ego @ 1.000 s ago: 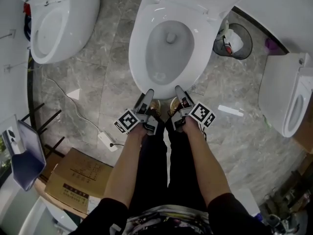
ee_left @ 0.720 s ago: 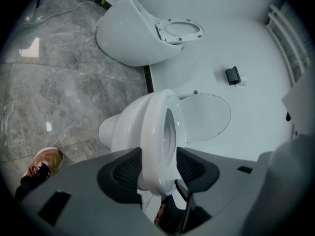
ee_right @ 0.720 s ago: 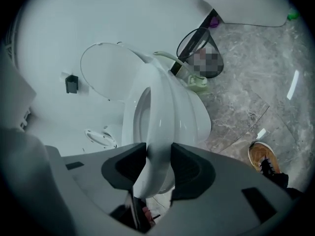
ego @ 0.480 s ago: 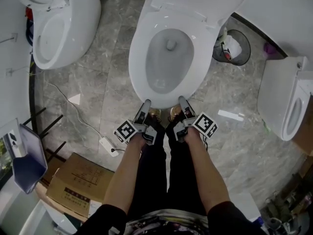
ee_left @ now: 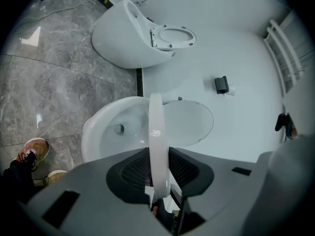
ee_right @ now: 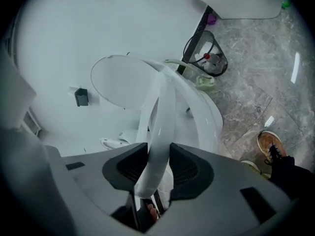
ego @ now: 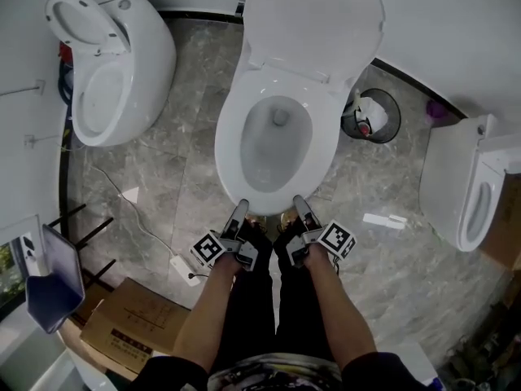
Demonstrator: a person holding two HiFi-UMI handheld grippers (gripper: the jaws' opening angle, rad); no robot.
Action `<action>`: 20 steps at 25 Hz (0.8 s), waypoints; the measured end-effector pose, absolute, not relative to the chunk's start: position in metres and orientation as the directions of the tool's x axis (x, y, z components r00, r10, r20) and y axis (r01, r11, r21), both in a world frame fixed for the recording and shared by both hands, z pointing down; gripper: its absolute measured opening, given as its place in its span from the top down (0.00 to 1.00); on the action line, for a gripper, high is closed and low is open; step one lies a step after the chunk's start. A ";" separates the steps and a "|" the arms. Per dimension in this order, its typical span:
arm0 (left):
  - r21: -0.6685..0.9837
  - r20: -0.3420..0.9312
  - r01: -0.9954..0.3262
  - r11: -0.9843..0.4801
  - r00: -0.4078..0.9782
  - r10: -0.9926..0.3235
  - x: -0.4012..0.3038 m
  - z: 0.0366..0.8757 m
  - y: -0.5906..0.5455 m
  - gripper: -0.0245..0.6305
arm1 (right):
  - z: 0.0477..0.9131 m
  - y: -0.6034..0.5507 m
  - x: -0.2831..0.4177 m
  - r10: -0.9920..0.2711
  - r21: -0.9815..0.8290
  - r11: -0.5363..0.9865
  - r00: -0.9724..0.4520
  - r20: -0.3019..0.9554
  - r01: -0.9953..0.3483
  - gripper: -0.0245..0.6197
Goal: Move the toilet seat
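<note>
Grey marble floor (ego: 171, 177) | left gripper (ego: 242, 207), right gripper (ego: 299, 203): jaws just closed, clamping toilet seat (ego: 229, 141) front edge

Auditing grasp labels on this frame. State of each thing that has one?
left gripper: shut on toilet seat; jaws have just been closing.
right gripper: shut on toilet seat; jaws have just been closing.
toilet seat: partly raised, front edge gripped.
toilet lid: up.
neighbouring toilet's seat: up.
waste bin: open, rubbish inside.
</note>
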State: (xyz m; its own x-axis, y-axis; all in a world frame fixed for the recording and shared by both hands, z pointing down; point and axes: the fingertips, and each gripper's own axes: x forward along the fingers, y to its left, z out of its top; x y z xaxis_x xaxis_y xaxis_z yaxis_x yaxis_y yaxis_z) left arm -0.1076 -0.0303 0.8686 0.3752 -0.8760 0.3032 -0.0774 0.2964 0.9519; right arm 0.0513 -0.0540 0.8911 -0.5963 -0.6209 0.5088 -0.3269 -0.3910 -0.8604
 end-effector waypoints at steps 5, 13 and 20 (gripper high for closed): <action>0.959 0.280 -0.083 0.270 0.394 -0.875 -0.105 0.830 -0.046 0.77 | 0.859 -0.065 0.053 -0.627 -0.867 -0.393 -0.601 0.496 -0.305 0.75; 0.972 0.234 -0.076 0.222 0.380 -0.895 -0.099 0.776 -0.069 0.77 | 0.812 -0.081 0.058 -0.640 -0.879 -0.392 -0.605 0.473 -0.271 0.74; 0.980 0.197 -0.093 0.174 0.383 -0.903 -0.095 0.743 -0.091 0.76 | 0.782 -0.098 0.062 -0.650 -0.894 -0.374 -0.618 0.442 -0.246 0.73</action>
